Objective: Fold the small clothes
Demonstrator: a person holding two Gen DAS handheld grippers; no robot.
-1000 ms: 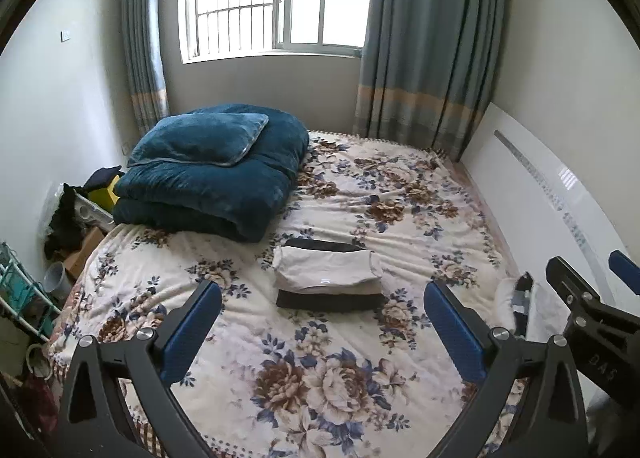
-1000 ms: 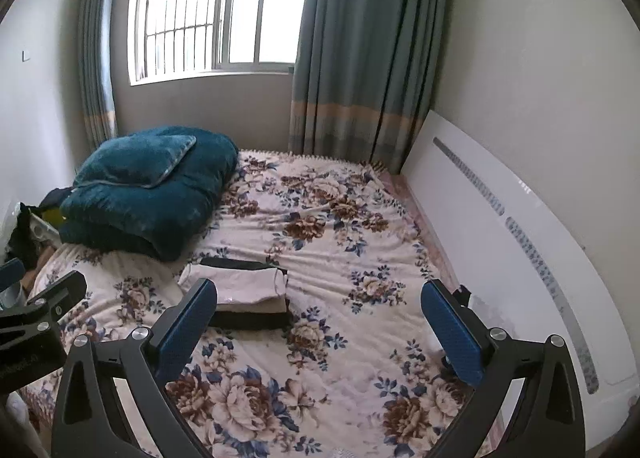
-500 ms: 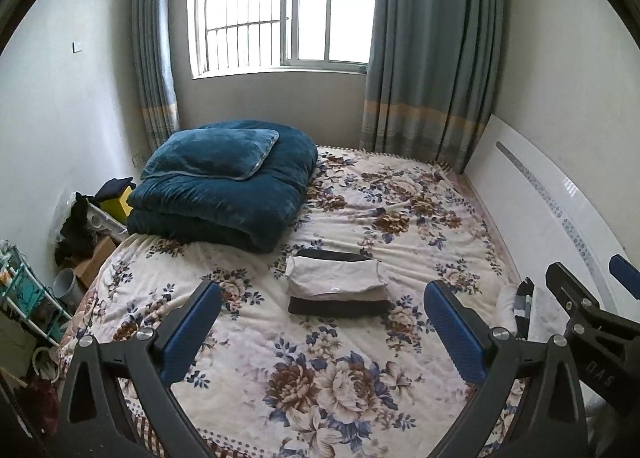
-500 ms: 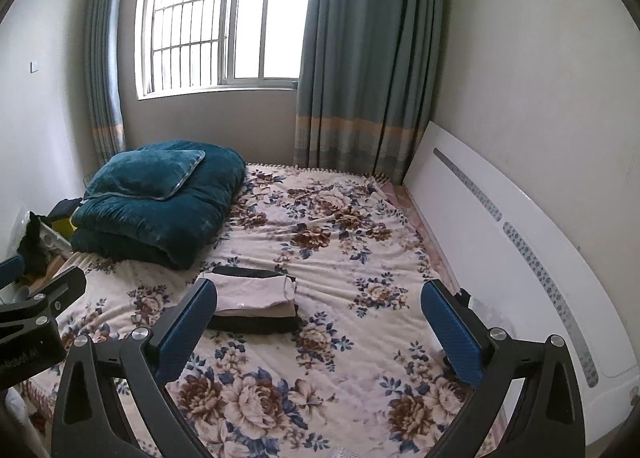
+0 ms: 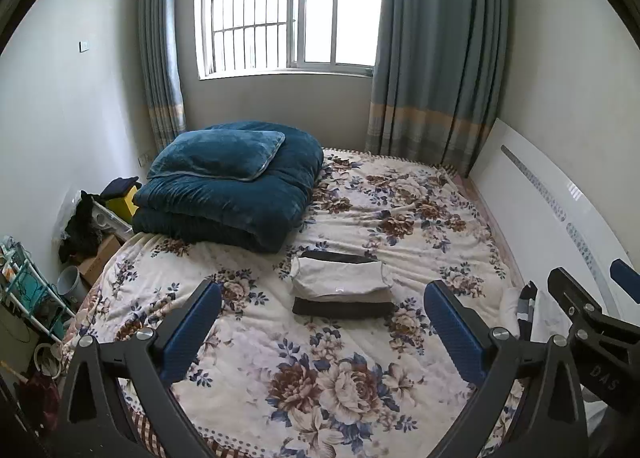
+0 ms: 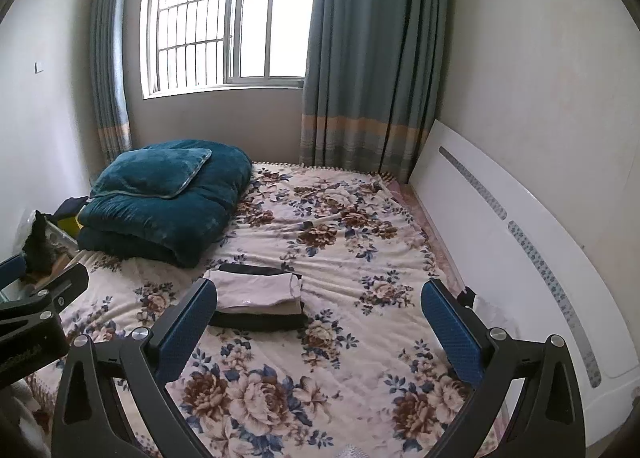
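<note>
A small stack of folded clothes [image 5: 342, 290], cream pieces on a dark one, lies in the middle of the floral bed [image 5: 328, 378]. It also shows in the right wrist view [image 6: 256, 300]. My left gripper [image 5: 320, 330] is open and empty, held above the near part of the bed, well back from the stack. My right gripper [image 6: 318, 328] is open and empty, at a similar height to the right of the left one. The right gripper's body shows at the right edge of the left wrist view [image 5: 592, 322].
A folded teal blanket with a pillow [image 5: 232, 182] lies at the bed's far left. A white headboard [image 5: 560, 218] runs along the right. Boxes, a bucket and a rack [image 5: 24, 298] crowd the floor at the left. More cloth [image 5: 524, 306] lies by the headboard.
Both grippers have lifted and drawn back from the bed, so the folded stack looks smaller and more of the window and walls shows. Both stay open and empty.
</note>
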